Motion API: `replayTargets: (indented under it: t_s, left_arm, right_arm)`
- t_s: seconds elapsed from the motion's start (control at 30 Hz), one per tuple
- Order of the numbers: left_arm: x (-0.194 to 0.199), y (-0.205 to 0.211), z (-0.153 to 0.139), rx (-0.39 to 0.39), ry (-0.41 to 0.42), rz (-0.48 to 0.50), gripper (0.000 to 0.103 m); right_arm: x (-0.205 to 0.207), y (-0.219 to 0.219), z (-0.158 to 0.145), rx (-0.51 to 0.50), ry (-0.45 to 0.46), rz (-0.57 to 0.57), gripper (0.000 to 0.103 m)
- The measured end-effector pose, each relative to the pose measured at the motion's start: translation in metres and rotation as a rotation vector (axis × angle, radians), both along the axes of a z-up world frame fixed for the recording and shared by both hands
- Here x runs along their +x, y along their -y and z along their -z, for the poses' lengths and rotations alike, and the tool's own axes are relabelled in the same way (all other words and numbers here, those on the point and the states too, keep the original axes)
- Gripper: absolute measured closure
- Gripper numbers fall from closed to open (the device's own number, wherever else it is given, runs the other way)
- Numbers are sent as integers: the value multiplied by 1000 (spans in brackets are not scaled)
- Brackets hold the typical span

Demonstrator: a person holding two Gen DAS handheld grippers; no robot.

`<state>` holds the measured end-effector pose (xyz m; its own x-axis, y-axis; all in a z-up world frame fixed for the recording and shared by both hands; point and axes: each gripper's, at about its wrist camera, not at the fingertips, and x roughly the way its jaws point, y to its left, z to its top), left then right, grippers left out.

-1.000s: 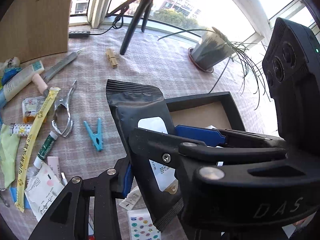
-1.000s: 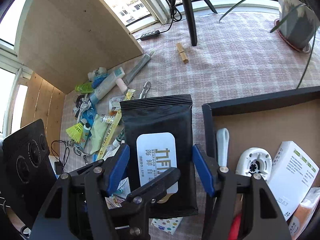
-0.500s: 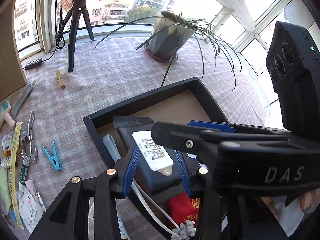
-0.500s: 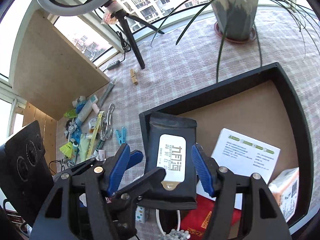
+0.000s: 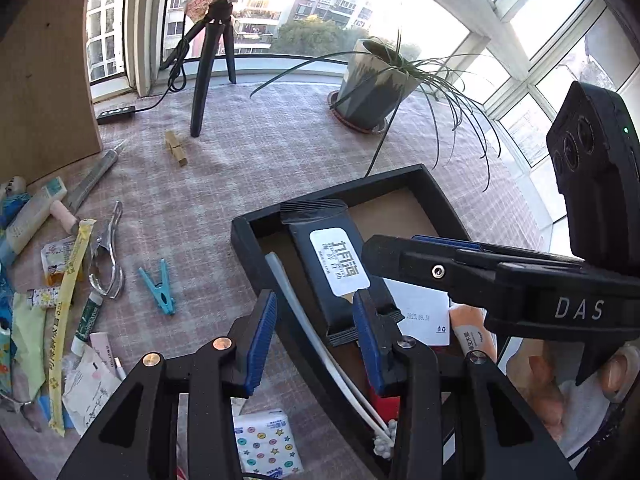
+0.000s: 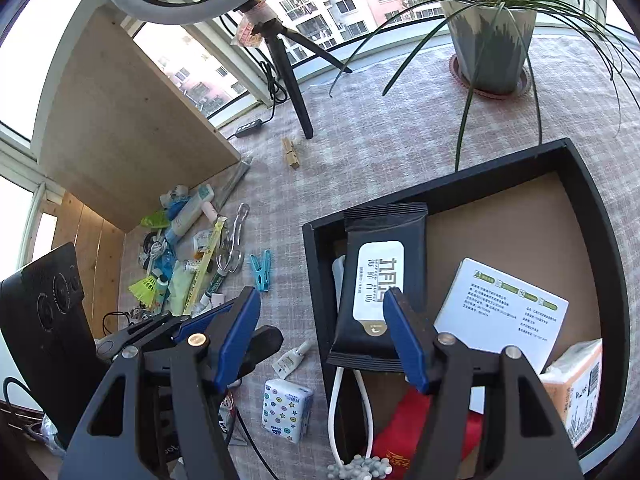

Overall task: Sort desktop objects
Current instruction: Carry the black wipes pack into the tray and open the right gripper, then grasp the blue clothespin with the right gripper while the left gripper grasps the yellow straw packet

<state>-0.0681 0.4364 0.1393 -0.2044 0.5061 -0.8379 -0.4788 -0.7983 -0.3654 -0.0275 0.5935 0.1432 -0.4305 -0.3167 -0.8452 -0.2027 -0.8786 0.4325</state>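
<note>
The black wipes pack (image 6: 380, 276) is lying inside the black tray (image 6: 592, 200), at the tray's 10 o'clock corner, its far end resting against the wall. The right hand-held gripper (image 6: 320, 336) is hanging over the tray's near-left edge with its blue pads spread wide and nothing between them; the right pad is overlapping the pack's near end in the view, but whether it is touching I cannot tell. The left hand-held gripper (image 5: 312, 340) is likewise spread and empty, hovering over the same edge.

In the tray, a white box (image 6: 504, 312), a tissue pack (image 6: 576, 384), something red (image 6: 424, 436) and a white cord (image 6: 334, 400) are sharing the floor, so sorting is looking partly done. Plenty is waiting on the tabletop (image 5: 280, 152): a blue peg (image 5: 158, 286), metal clippers (image 5: 106, 256), a wooden peg (image 5: 176, 148), a star-printed pack (image 6: 286, 408) at 6 o'clock, and a heap of tubes and sachets (image 5: 44, 260) at 9 o'clock. I judge well under half is finished.
</note>
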Motion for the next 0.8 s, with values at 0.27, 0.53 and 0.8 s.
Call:
replayTargets:
  t_s: [0.27, 0.53, 0.8]
  left_arm:
    - [-6, 86, -15, -58, -55, -99, 66]
    - [-30, 163, -3, -216, -67, -160, 66]
    - [-57, 186, 59, -289, 40, -158, 67]
  right_arm:
    - [-9, 45, 0, 35, -22, -110, 43]
    - [-36, 89, 21, 58, 22, -199, 59]
    - [-75, 128, 64, 128, 107, -254, 69]
